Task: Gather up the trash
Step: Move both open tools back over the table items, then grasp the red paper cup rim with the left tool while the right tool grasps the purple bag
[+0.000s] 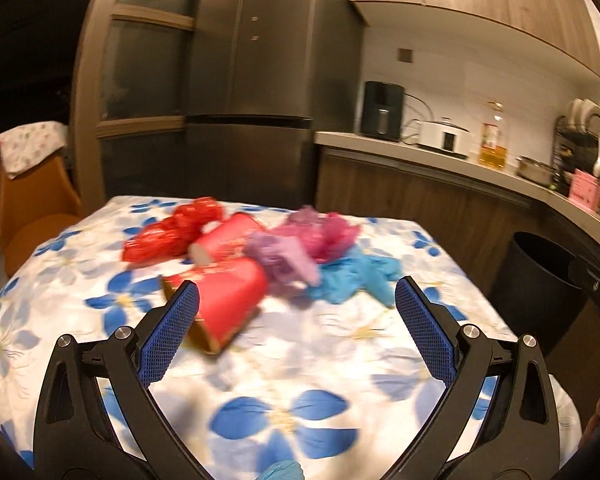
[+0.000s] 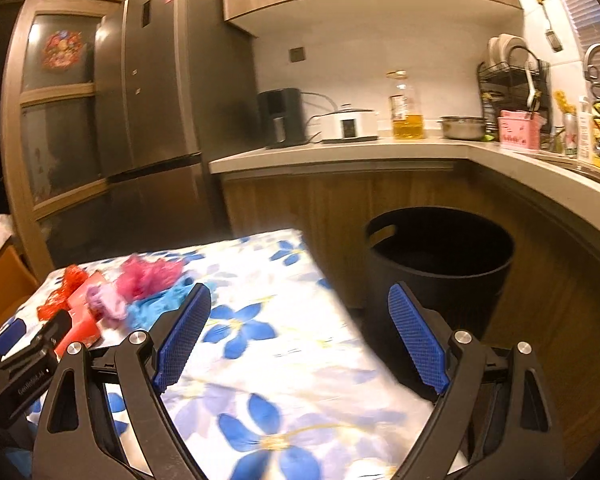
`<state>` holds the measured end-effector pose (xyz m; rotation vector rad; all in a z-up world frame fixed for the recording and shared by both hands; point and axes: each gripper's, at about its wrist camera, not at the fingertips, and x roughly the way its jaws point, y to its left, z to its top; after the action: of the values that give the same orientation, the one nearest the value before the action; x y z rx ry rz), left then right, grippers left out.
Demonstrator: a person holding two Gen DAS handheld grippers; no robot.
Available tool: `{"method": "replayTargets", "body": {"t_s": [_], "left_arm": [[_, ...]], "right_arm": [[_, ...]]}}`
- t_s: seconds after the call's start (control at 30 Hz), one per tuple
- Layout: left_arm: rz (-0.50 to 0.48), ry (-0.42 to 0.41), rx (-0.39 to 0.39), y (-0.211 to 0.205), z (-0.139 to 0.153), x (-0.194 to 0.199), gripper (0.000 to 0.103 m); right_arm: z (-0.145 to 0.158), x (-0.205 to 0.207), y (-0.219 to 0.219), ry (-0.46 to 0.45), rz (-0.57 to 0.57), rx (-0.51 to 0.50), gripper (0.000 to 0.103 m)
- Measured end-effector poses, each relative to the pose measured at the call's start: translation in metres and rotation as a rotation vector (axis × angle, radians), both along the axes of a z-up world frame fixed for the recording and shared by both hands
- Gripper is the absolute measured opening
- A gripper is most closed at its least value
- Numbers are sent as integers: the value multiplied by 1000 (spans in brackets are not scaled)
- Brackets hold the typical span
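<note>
A heap of trash lies on the flowered tablecloth (image 1: 284, 364): two red cartons (image 1: 228, 300), a red plastic bag (image 1: 168, 232), a pink bag (image 1: 324, 228), a purple wrapper (image 1: 284, 256) and blue gloves (image 1: 360, 276). My left gripper (image 1: 296, 296) is open and empty just in front of the heap, its left pad beside the near carton. My right gripper (image 2: 300, 308) is open and empty over the table's right edge. The heap (image 2: 112, 296) lies to its left. A black bin (image 2: 440, 264) stands on the floor right of the table.
A counter (image 2: 340, 152) with an air fryer, cooker, oil bottle, pot and dish rack runs behind and to the right. A tall fridge (image 1: 256, 80) stands behind the table. An orange chair (image 1: 32, 208) stands at the left. The bin also shows in the left wrist view (image 1: 540, 292).
</note>
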<state>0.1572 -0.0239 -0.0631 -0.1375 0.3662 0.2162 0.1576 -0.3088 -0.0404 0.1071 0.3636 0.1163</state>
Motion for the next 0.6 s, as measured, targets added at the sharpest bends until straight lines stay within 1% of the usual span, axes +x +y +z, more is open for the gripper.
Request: {"method": "replayTargets", "body": {"t_s": [0.2, 0.3, 0.4, 0.43, 0.5, 0.53, 0.6], "left_arm": [[40, 11, -16, 25, -7, -3, 96], [49, 21, -32, 35, -12, -1, 90], [51, 42, -35, 41, -17, 4, 74], [52, 52, -43, 44, -19, 6, 71], [48, 76, -80, 52, -24, 12, 62], [43, 88, -104, 56, -27, 14, 59], [33, 104, -134, 60, -31, 18, 49]], "right_arm": [[-8, 9, 31, 16, 61, -4, 87], [-10, 13, 43, 21, 86, 1, 87], [-12, 21, 56, 26, 110, 8, 87], [-13, 23, 60, 28, 119, 10, 87], [-15, 26, 70, 30, 138, 9, 87], [-16, 28, 75, 31, 147, 6, 87], [-19, 33, 86, 40, 168, 2, 87]]}}
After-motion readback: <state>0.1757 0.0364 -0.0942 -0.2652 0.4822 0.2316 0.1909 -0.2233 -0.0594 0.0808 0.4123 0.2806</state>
